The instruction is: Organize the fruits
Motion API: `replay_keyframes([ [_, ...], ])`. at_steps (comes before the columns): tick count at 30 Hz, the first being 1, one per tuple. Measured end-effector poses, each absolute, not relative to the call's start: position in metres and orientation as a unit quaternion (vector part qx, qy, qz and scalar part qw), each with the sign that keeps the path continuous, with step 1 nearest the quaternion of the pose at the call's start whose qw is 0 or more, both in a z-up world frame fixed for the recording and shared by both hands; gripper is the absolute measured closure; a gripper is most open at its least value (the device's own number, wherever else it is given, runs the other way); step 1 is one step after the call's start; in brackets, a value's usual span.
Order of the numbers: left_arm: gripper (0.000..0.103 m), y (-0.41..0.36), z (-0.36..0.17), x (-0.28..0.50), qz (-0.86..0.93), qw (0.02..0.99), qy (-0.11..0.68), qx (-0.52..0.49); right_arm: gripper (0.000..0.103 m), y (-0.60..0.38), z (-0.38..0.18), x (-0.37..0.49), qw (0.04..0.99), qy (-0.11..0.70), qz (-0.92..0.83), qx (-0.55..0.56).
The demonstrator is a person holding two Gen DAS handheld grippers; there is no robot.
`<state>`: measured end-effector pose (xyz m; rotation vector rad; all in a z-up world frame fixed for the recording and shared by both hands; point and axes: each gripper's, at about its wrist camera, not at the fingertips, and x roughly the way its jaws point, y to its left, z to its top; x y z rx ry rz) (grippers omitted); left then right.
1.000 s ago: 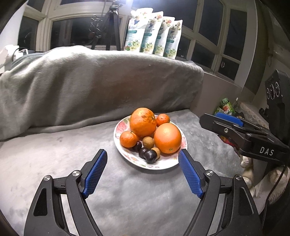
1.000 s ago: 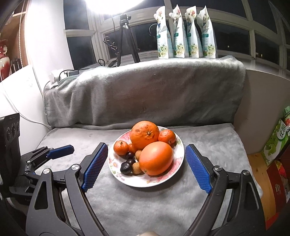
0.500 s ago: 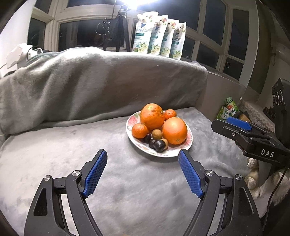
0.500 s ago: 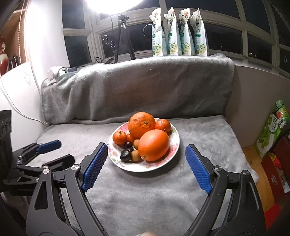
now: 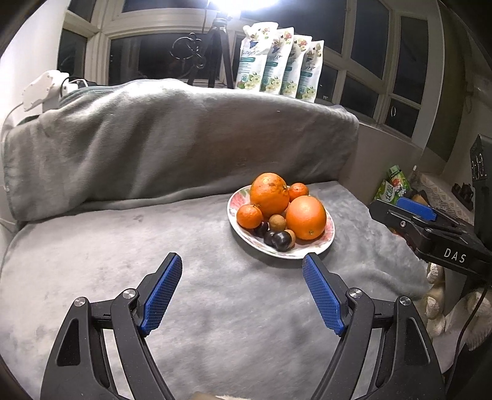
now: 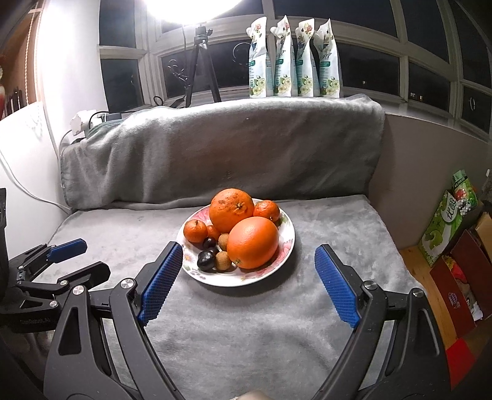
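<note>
We see the floral plate (image 6: 286, 246) of oranges (image 6: 252, 242) and small fruits near the back right of the grey blanket (image 6: 246, 323). Left gripper (image 5: 242, 261) and right gripper (image 6: 248, 251) both stand wide open, holding nothing.

We see a grey blanket (image 6: 233, 320) over seat and backrest, four white pouches (image 6: 293, 58) upright on the sill beside a tripod (image 6: 200, 61) under a glaring lamp (image 6: 193, 9), dark windows (image 6: 430, 77) behind, green cartons (image 6: 446, 221) on the floor at right.

Grey blanket-covered seat (image 6: 246, 332) – floral plate (image 6: 287, 246) on it, fruit-laden
</note>
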<state>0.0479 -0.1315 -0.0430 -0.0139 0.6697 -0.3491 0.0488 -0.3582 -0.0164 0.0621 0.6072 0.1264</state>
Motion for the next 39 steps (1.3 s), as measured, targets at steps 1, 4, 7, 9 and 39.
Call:
replay_keyframes([
  [1,0.022,-0.131,-0.043,0.047,-0.169,0.93,0.327,-0.006,0.013,-0.359,-0.017,0.051,0.952,0.299,0.065,0.03],
  [4,0.022,-0.131,-0.042,0.047,-0.167,0.931,0.325,-0.004,0.013,-0.358,-0.017,0.049,0.952,0.299,0.063,0.029],
  [7,0.022,-0.13,-0.042,0.047,-0.163,0.932,0.325,-0.004,0.013,-0.357,-0.016,0.048,0.953,0.298,0.056,0.026],
  [9,0.022,-0.129,-0.042,0.047,-0.161,0.932,0.325,-0.005,0.013,-0.356,-0.016,0.047,0.953,0.297,0.053,0.025],
  [39,0.022,-0.121,-0.043,0.047,-0.135,0.939,0.318,0.006,0.013,-0.358,-0.019,0.046,0.955,0.297,0.022,0.014],
])
